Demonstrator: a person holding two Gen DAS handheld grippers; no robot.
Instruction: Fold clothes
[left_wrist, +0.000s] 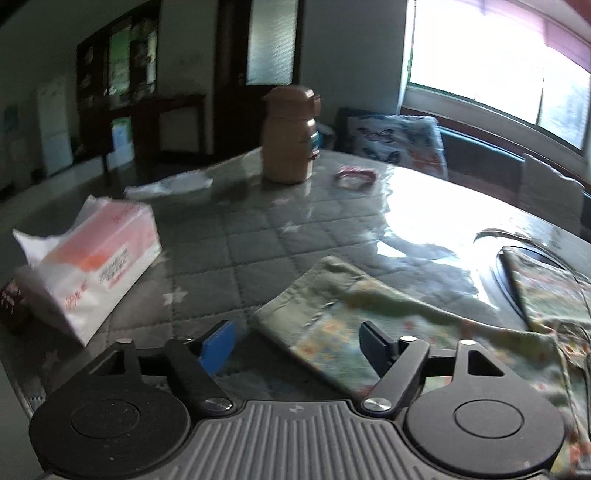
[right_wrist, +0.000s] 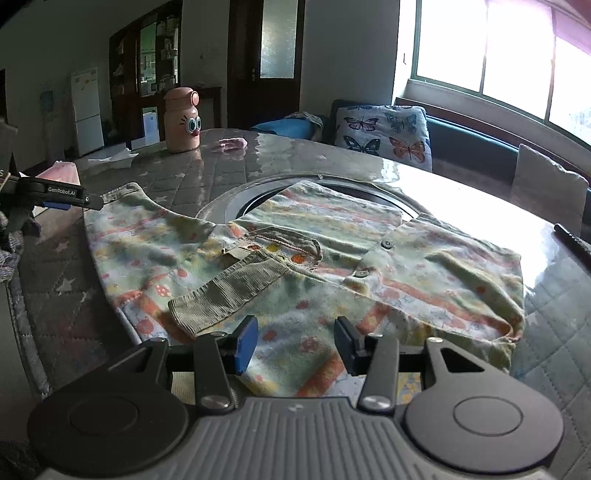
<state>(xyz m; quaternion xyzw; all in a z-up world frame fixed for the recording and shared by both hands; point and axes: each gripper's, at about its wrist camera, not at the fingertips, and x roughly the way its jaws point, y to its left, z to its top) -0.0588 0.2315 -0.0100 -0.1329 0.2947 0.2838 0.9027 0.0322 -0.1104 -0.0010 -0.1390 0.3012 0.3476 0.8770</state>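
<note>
Two hand-held grippers: left hand-held gripper (left_wrist: 297, 345) and right hand-held gripper (right_wrist: 295, 341) both released, we see.
Risk: sleeve (right_wrist: 229, 295) may slip off the shirt (right_wrist: 406, 266) as we fold.

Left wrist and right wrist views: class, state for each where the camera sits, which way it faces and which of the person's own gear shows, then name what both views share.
Left wrist: sits on the left gripper, facing along its open fingers across the table over a sleeve of the garment; tissue pack on its left.
Right wrist: sits on the right gripper, open over the garment's hem, facing the window; the left gripper shows at the sleeve.
Shared: garment, table, bottle, butterfly cushion.
</note>
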